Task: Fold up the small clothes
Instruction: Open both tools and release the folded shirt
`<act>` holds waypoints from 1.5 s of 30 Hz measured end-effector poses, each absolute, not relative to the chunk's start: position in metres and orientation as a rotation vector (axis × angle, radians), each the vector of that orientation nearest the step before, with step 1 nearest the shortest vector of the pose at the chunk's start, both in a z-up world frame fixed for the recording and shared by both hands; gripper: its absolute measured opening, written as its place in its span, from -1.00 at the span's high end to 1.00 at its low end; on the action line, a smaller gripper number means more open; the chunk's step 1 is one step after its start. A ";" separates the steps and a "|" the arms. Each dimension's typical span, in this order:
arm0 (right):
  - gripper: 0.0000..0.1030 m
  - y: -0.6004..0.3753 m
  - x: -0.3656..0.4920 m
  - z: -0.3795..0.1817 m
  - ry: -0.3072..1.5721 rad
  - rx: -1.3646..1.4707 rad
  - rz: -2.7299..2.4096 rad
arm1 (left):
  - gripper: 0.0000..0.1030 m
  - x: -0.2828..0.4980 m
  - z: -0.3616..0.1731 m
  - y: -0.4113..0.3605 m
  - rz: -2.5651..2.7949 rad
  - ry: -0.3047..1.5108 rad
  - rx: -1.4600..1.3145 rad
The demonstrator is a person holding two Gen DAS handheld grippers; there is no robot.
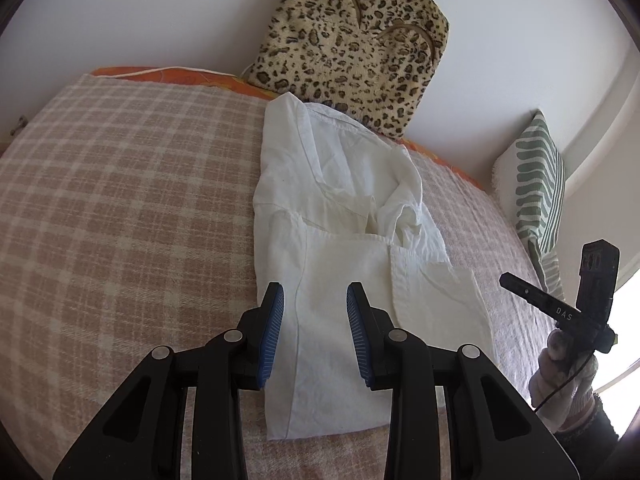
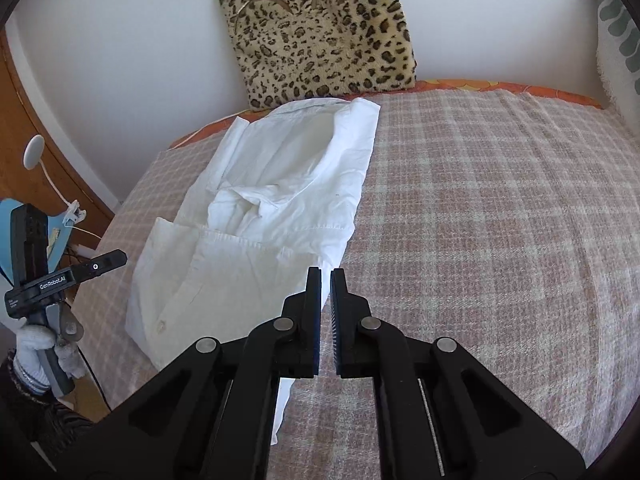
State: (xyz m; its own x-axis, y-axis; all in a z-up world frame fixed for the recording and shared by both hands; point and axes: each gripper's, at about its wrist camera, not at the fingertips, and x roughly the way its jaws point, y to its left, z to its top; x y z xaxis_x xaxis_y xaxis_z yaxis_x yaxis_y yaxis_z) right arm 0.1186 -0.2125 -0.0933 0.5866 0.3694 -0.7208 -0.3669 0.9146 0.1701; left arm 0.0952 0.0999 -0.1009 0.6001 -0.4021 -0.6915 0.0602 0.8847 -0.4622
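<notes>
While the white shirt (image 1: 344, 216) lies partly folded on the checked blanket (image 1: 120, 208) of the bed, I have both tools above it and holding nothing. My left gripper (image 1: 315, 332) hangs over the near hem with its blue pads standing apart and bare cloth showing between them. My right gripper (image 2: 326, 320) has its jaws drawn nearly together with only a thin slit left, empty, just off the shirt's edge on the blanket side.

From the right wrist view the shirt runs lengthwise away from me, collar end almost against the leopard-print cushion (image 2: 320, 32) at the wall, and a crumpled sleeve or cuff is bunched in the middle. A striped cushion (image 1: 536, 188) leans further along the wall, well clear of the work.

I judge this fabric to be light, thin and limp: it will sag and drag rather than hold any shape, and a single pinch would let the far side trail. It looks creased rather than slippery, so the pads should bite well. I would take it at the two near hem corners, one per gripper, catching all the layers at once, then carry the hem toward the collar, keeping both hands level so the fold lands square over that loose lump
</notes>
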 end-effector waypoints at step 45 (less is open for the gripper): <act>-0.07 -0.144 0.028 -0.167 0.809 -0.985 0.669 | -0.10 0.050 -0.129 0.034 -0.600 1.035 0.398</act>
